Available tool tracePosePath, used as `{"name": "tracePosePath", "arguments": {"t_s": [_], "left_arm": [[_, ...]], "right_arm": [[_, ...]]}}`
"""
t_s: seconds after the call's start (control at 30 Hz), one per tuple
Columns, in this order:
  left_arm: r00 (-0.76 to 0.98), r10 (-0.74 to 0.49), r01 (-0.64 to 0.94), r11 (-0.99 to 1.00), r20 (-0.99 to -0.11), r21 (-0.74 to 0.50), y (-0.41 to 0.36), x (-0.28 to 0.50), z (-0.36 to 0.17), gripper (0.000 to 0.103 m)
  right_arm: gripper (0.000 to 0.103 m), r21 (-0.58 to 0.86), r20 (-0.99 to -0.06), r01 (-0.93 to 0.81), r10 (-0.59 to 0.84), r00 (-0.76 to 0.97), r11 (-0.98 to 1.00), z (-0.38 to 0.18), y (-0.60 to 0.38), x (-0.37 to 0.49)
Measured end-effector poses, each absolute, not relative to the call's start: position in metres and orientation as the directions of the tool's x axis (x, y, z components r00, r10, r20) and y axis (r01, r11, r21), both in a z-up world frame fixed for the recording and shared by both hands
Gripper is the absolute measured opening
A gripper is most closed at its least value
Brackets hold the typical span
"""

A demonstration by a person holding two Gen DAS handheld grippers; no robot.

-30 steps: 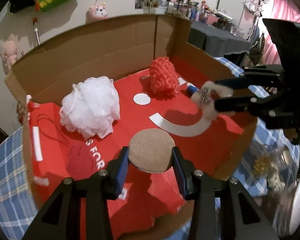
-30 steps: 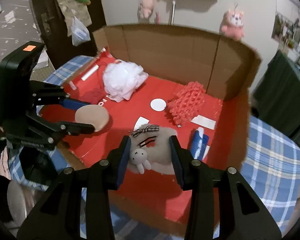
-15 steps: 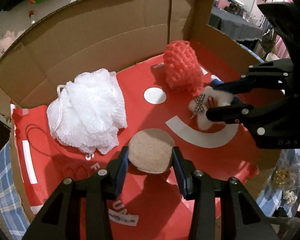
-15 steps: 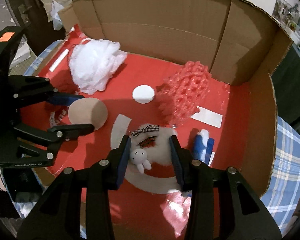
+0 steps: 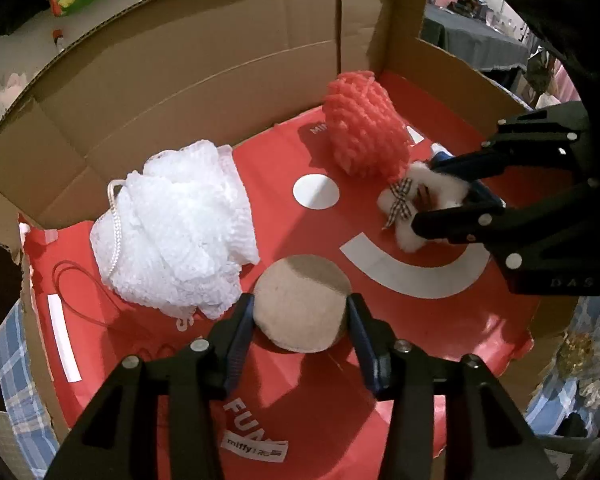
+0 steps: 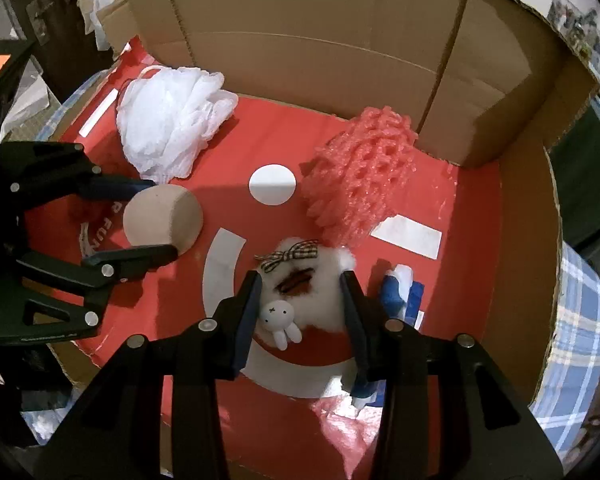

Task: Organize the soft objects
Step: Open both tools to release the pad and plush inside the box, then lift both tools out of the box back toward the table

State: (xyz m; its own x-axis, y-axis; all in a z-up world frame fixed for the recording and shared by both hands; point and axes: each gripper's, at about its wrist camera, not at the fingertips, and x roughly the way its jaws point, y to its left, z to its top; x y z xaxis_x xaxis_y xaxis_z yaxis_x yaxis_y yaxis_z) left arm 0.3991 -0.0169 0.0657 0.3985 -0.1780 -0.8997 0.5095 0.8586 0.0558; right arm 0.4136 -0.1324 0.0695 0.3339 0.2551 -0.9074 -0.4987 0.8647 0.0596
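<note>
Both grippers reach down into a cardboard box point(image 5: 220, 60) lined with a red bag point(image 5: 380, 360). A round tan puff point(image 5: 300, 320) lies on the bag between the fingers of my left gripper point(image 5: 299, 306). Its jaws are opening and the pads barely clear the puff. My right gripper point(image 6: 301, 280) is shut on a white fluffy pouch point(image 6: 320, 296) with a checked bow and a small rabbit charm point(image 6: 280, 318), low over the bag. A white mesh pouf point(image 5: 172, 240) and a coral foam net point(image 5: 364, 128) lie further back.
A blue and white item point(image 6: 398, 288) lies just right of the right gripper's fingers. The box's tall walls close the back and the right side. The box stands on a blue plaid cloth point(image 6: 572, 320). The two grippers are close together, side by side.
Both grippers have come down into the box with their loads. The left jaws have widened slightly around the tan puff. The right grip on the fluffy pouch is unchanged.
</note>
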Motion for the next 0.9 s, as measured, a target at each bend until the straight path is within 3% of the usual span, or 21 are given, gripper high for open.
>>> {"name": "tracePosePath", "arguments": {"t_s": [0.1,0.23,0.5,0.57,0.7,0.77,0.9], "left_arm": [[0.399,-0.179,0.508,0.86,-0.899,0.054,-0.023,0.399,0.065,0.054],[0.404,-0.183,0.512,0.858,-0.896,0.055,-0.025,0.397,0.065,0.062],[0.444,-0.194,0.51,0.858,-0.875,0.068,-0.017,0.384,0.076,0.071],[0.476,-0.197,0.498,0.864,-0.857,0.078,-0.015,0.377,0.085,0.077],[0.532,-0.222,0.469,0.88,-0.817,0.067,-0.005,0.36,0.107,0.087],[0.561,-0.244,0.455,0.889,-0.791,0.049,-0.001,0.346,0.123,0.091],[0.632,-0.263,0.438,0.897,-0.729,0.056,0.004,0.313,0.154,0.097]], "right_arm": [[0.04,0.045,-0.909,-0.505,0.244,0.337,0.862,0.069,-0.131,0.414],[0.048,0.046,-0.914,-0.506,0.241,0.326,0.861,0.066,-0.119,0.42],[0.05,0.049,-0.909,-0.5,0.246,0.337,0.865,0.066,-0.114,0.417],[0.057,0.054,-0.903,-0.498,0.255,0.345,0.866,0.071,-0.115,0.414],[0.059,0.055,-0.883,-0.489,0.271,0.383,0.871,0.091,-0.123,0.4],[0.067,0.055,-0.871,-0.483,0.279,0.404,0.874,0.102,-0.127,0.391],[0.069,0.046,-0.832,-0.465,0.291,0.473,0.884,0.134,-0.138,0.365]]}}
